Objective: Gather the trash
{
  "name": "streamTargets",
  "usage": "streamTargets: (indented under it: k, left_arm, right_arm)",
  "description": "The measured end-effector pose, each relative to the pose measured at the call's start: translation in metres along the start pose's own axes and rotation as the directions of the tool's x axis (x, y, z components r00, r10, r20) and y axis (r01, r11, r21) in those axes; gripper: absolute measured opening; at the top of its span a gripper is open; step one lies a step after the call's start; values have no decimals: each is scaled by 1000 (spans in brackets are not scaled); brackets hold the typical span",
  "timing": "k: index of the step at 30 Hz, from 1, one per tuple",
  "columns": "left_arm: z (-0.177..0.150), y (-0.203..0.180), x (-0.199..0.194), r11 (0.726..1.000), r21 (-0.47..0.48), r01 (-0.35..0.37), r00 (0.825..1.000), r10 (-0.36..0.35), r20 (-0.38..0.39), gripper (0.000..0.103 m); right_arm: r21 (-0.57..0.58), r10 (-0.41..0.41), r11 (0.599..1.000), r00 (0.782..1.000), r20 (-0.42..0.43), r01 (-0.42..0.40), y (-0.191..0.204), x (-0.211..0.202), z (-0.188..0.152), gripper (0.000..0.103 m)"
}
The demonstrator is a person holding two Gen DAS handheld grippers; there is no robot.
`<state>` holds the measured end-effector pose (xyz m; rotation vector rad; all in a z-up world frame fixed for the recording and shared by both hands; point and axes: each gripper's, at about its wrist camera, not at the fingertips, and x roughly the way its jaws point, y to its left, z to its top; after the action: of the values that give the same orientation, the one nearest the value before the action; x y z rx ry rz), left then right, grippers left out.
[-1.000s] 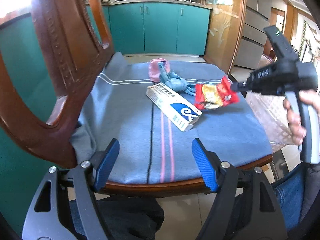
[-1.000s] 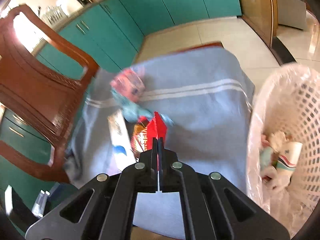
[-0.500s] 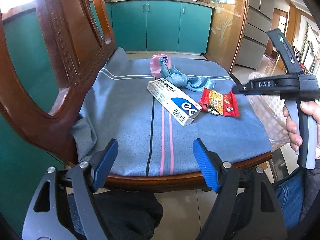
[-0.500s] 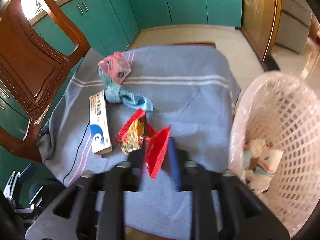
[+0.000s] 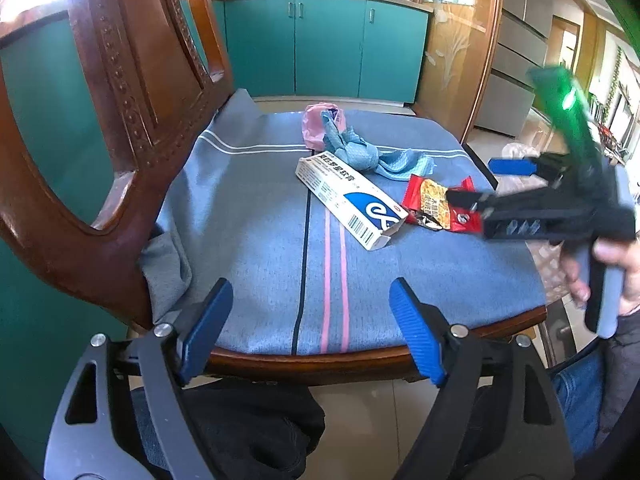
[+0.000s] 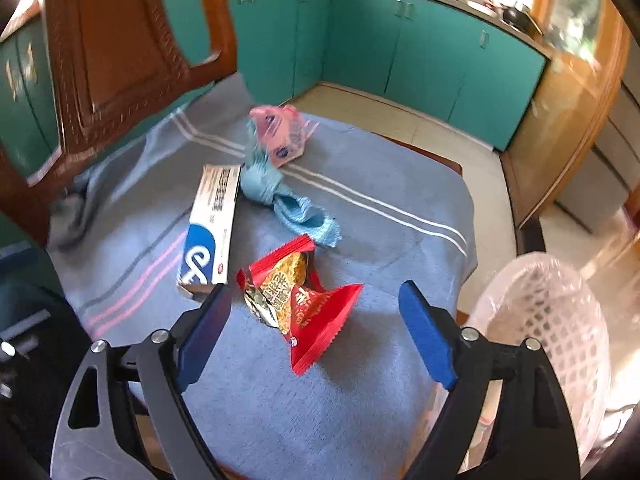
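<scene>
- Far left: the wooden chair back (image 5: 120, 128) is rising beside the blue striped cloth (image 5: 248, 232) that is covering the seat; you are working over this cloth.
- Lower left: your left gripper (image 5: 308, 328) is hovering at the near edge of the seat, its jaws spreading and nothing lying between them.
- Centre left: the white carton (image 6: 210, 232) is lying flat on the cloth, one end flap open. Judge it light and stiff; you are best pinching it across its narrow width, near the middle.
- Centre, farther back: the pale blue rag (image 6: 280, 200) is lying twisted, touching the carton's far end, and the pink packet (image 6: 280, 136) is sitting just behind it. Both look soft and light, so you are likely to need a pinch on a bunched fold.
- Centre right: the red snack wrapper (image 6: 304, 300) is lying crumpled and torn open between the pads of your right gripper (image 6: 316, 332), which is opening; neither pad is pressing on it. Expect thin, slippery, crackly film with next to no weight. The raised crimped edge nearest you is offering the firmest hold.
- Far right: the white lattice basket (image 6: 560, 320), lined with a clear bag, is standing beside the seat, lower than the cloth, and is probably the place for each piece.
</scene>
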<state>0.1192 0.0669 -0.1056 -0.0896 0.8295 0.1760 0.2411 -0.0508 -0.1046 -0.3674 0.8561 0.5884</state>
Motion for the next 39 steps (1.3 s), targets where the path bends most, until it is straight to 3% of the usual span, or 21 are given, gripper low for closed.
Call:
streamTargets:
  k: [6,14,16,21,26,27,31,39]
  left_arm:
    - [6,3,-1,1000,-14,-16,1000,17,5,82]
    - [5,14,-2,998,-40,-47,999,47,0,83]
    - [5,15,-1,998,-44,-47,999,47,-3,83]
    - [4,11,0,998,-42,-44,999,43,-11,83]
    - [4,7,-3,998,-34,-44,999,44,-8,83]
    - [3,7,-5,998,-35,-46,999,46,-7,83]
    - [3,9,-7,997,-44,-57,998,56,-10,83]
    - [2,6,-6,998,-39,-49,999,48,-18,83]
  right_arm:
    - [-103,-69,993,995,-70,61,17,40,0,85]
    - [-72,47,996,986,-162,-59,26,40,0,85]
    - [-94,62,993,986,-156,-77,29,32,-1,85]
    - [-104,16,994,995,-99,-26,32,29,1,85]
    - [-108,20,994,990,-137,-35,33,48,3,85]
    - [-109,23,993,989,-144,-39,34,51,3,83]
    - [-90,59,993,986,-157,-73,35,54,4,50]
    - [-56,81,994,988,-135,-89,28,43,5,48]
